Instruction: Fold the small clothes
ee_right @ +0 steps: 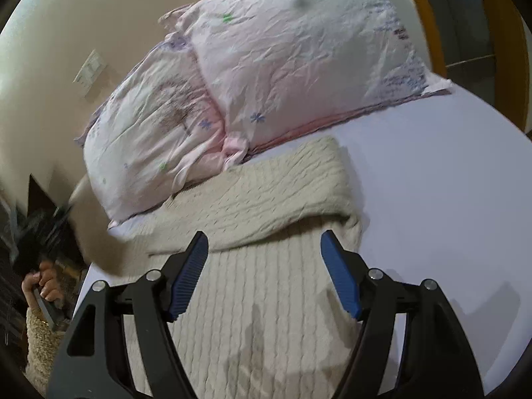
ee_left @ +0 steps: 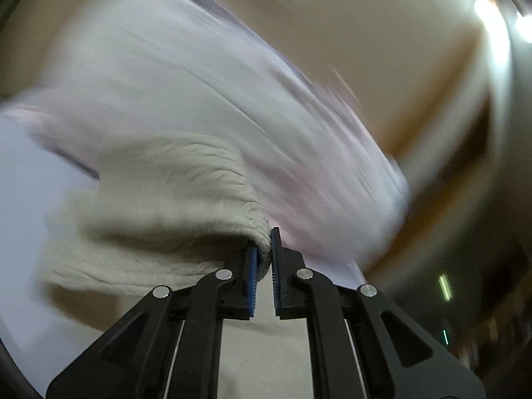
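A cream cable-knit sweater (ee_right: 266,219) lies on the pale lilac bed sheet (ee_right: 449,183), its upper part folded down over the body. My right gripper (ee_right: 264,249) is open and empty, hovering just above the sweater's middle. My left gripper (ee_left: 264,252) is shut on a ribbed edge of the sweater (ee_left: 159,199) and holds it lifted off the bed; that view is heavily motion-blurred. The left gripper also shows as a dark blur at the left edge of the right wrist view (ee_right: 43,232), held by a hand.
Two pink flowered pillows (ee_right: 266,66) lie at the head of the bed, touching the sweater's far edge. A beige wall with a light switch (ee_right: 89,72) is behind them. A wooden frame (ee_right: 429,16) stands at the far right.
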A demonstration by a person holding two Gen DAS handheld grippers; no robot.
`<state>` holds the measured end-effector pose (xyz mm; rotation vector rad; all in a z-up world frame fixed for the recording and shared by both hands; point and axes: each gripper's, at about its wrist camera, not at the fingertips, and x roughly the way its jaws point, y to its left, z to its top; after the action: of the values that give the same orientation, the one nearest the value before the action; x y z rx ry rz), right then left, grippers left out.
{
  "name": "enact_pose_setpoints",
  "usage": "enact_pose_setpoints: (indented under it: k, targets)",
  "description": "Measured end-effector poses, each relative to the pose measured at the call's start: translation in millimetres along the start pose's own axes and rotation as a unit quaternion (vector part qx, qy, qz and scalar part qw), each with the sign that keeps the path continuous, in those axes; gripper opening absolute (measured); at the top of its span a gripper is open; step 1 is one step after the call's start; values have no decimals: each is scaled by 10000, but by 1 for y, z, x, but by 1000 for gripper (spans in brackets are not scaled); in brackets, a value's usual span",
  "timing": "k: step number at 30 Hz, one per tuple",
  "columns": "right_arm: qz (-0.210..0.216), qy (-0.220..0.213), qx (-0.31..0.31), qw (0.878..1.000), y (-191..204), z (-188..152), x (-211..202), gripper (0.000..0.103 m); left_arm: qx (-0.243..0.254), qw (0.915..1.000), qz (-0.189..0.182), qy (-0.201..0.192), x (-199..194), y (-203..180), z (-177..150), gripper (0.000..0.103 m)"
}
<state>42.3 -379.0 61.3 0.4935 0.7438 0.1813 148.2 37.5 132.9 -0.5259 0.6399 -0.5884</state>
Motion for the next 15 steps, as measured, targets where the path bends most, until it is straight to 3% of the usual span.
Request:
enact_pose_setpoints:
  k: [3,5,8,9,10,12,15]
  targets:
    - [96,291,-121,9995,1,-14,-2,72,605,9894,-460,1236,70,-59,-47,7]
    - [212,481,-147,9985,-5,-24,-14,76,791,9852,-475,1443,74,-69,-65,7]
    - [302,592,-237,9975,-20,-41,-42,80,987,9862,-198,1315,40,-62,-72,11]
    - [408,651,-231,9968,-26,-46,-51,80,978,9872,-127,1256,19,-56,-75,19]
    - [590,741,-166,9954,-35,-55,-62,80,981,9883,-74,1166,-3,-50,-77,36]
    - [925,916,32,9915,-49,-68,-76,80,999,9899,70,1000,-49,-35,-91,59]
    - [1422,1412,420,9788,-68,-97,-89,80,901,9900,456,984,-116,-6,-122,66]
